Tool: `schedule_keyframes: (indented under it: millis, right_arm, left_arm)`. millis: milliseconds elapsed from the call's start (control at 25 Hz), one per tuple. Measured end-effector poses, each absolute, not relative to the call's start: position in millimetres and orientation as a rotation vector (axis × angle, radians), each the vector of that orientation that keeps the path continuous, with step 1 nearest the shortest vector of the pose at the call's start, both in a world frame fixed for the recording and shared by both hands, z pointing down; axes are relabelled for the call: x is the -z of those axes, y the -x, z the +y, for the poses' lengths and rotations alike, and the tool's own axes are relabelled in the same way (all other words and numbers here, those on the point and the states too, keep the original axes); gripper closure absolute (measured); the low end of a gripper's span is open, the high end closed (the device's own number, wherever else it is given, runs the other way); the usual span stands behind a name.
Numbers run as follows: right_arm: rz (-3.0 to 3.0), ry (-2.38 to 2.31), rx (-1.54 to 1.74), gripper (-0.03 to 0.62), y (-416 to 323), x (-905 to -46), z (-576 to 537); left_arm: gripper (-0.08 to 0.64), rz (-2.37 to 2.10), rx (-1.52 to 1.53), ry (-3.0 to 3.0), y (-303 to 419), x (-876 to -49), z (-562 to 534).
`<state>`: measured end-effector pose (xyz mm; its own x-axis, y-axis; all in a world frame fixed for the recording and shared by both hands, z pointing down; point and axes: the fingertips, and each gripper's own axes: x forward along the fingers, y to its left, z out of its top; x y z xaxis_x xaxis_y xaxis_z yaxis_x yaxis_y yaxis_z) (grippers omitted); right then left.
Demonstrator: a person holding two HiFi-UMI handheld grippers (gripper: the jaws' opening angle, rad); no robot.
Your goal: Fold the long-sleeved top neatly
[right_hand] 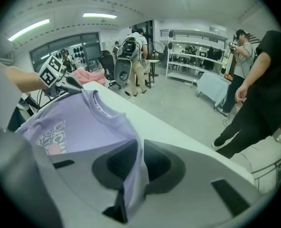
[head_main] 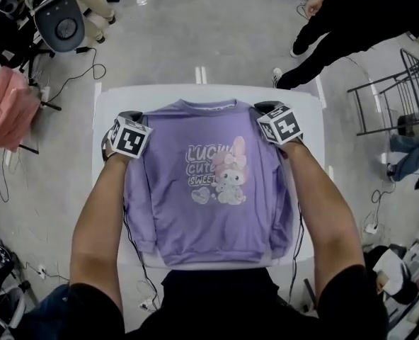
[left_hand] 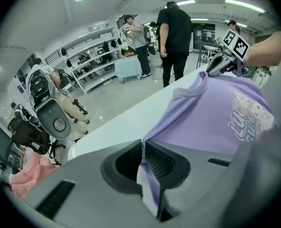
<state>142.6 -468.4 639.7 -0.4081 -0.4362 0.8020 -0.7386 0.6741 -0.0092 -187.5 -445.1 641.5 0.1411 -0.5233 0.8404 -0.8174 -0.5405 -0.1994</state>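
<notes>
A lilac long-sleeved top (head_main: 209, 190) with a cartoon print lies front-up on the white table (head_main: 110, 98), neck at the far side, both sleeves folded under or hanging along its sides. My left gripper (head_main: 130, 115) is at its left shoulder, shut on a fold of the lilac cloth (left_hand: 147, 184). My right gripper (head_main: 266, 108) is at the right shoulder. In the right gripper view its jaws (right_hand: 139, 163) stand slightly apart, with a loose fold of the cloth (right_hand: 133, 179) hanging between them. Each gripper shows in the other's view: the right gripper (left_hand: 221, 63), the left gripper (right_hand: 71, 84).
A person in black (head_main: 351, 27) stands past the table's far right corner. An office chair (head_main: 59, 20) and a pink garment (head_main: 8, 108) are at the left, a metal rack (head_main: 400, 98) at the right. Cables lie on the floor around the table.
</notes>
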Motion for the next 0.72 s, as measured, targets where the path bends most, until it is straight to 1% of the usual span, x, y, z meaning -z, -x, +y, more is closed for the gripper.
schedule_keyframes:
  millis: [80, 120, 160, 200, 240, 280, 360, 480, 520, 600, 720]
  right_arm:
    - [-2.073, -0.901, -0.474, 0.531, -141, -644, -469]
    - [-2.089, -0.896, -0.502, 0.519, -141, -644, -468]
    - [-2.117, -0.89, -0.55, 0.494, -141, -641, -467]
    - [-2.155, -0.888, -0.611, 0.452, -142, -636, -466]
    - [-2.198, -0.898, -0.677, 0.431, -146, -628, -465]
    - [-2.239, -0.923, -0.737, 0.431, -152, -618, -466]
    - [-2.28, -0.99, -0.821, 0.446, -171, -601, -463]
    - [-2.193, -1.023, -0.86, 0.511, -199, -602, -446]
    - [-2.151, -0.989, -0.874, 0.506, -204, -609, -434]
    - [-2.089, -0.904, -0.912, 0.463, -206, -623, -412]
    - [-2.052, -0.884, -0.921, 0.482, -206, -634, -400]
  left_arm:
    - [0.535, -1.306, -1.372, -2.116, 188, -646, -448]
    - [0.535, -1.306, -1.379, -2.115, 187, -647, -450]
    - [0.534, -1.3, -1.383, -2.116, 186, -648, -450]
    - [0.534, -1.29, -1.381, -2.118, 185, -647, -451]
    - [0.534, -1.279, -1.37, -2.123, 184, -644, -451]
    - [0.53, -1.268, -1.346, -2.13, 184, -639, -451]
    - [0.498, -1.251, -1.263, -2.146, 184, -628, -447]
    - [0.478, -1.249, -1.156, -2.146, 192, -615, -438]
    - [0.472, -1.245, -1.137, -2.137, 195, -613, -433]
    - [0.452, -1.225, -1.118, -2.114, 199, -615, -421]
    - [0.446, -1.212, -1.091, -2.078, 204, -623, -409]
